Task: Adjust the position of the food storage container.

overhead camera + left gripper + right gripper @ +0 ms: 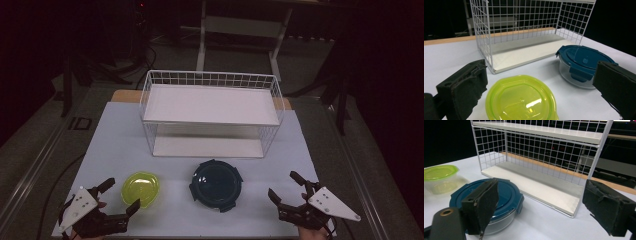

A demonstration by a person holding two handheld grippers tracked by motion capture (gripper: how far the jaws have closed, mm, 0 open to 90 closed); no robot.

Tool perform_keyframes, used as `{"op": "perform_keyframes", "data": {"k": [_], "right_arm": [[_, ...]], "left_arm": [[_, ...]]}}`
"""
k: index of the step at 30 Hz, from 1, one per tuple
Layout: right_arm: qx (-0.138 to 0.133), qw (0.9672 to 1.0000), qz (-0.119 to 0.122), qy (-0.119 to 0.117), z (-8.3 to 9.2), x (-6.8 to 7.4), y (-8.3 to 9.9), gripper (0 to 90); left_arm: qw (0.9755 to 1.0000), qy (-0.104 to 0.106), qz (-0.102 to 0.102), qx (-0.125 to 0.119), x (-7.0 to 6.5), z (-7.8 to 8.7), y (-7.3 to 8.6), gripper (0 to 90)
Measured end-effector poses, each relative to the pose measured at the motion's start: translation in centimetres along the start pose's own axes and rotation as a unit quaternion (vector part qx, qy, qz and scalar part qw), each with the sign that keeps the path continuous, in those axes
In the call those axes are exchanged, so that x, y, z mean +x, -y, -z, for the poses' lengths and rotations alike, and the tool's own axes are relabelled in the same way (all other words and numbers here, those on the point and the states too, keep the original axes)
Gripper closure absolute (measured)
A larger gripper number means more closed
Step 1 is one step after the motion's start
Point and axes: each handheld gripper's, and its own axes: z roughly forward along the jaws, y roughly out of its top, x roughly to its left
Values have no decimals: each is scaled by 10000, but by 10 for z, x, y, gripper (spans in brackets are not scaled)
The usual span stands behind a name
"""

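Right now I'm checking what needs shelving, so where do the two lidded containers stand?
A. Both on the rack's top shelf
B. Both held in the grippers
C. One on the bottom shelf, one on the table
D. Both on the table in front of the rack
D: the green-lidded container and the blue-lidded container both rest on the table in front of the wire rack, whose two shelves hold nothing.

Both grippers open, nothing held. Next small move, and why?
Probably ease the left gripper forward around the round yellow-green lidded container. It sits just ahead of the open jaws, nearest that hand, with nothing gripped. The right gripper is also open, apart from the round glass container with the dark blue clip lid. The white two-tier wire rack behind holds nothing.
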Motion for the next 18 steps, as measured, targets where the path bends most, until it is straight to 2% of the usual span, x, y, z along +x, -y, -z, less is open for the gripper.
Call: {"op": "perform_keyframes", "data": {"k": [9,10,12,13,14,15,18], "right_arm": [[-32,10000,-26,35,1,0,-1,134],[-33,10000,-28,29,1,0,-1,134],[-36,10000,-26,27,1,0,-2,134],[-35,10000,-32,33,2,0,-2,134],[-35,10000,-32,33,2,0,-2,134],[-39,10000,-44,32,2,0,-2,134],[-48,9999,-75,48,2,-1,-2,134]], "left_arm": [[9998,96,-44,-181,-6,5,-12,0],[9998,113,12,-192,-8,6,-17,0],[9997,197,-5,-127,-10,6,-22,0],[9998,149,-95,-66,-12,6,-26,0],[9998,149,-95,-66,-12,6,-26,0],[9997,180,-125,-45,-14,5,-28,0],[9983,541,-106,195,-19,-4,-37,0]]}}
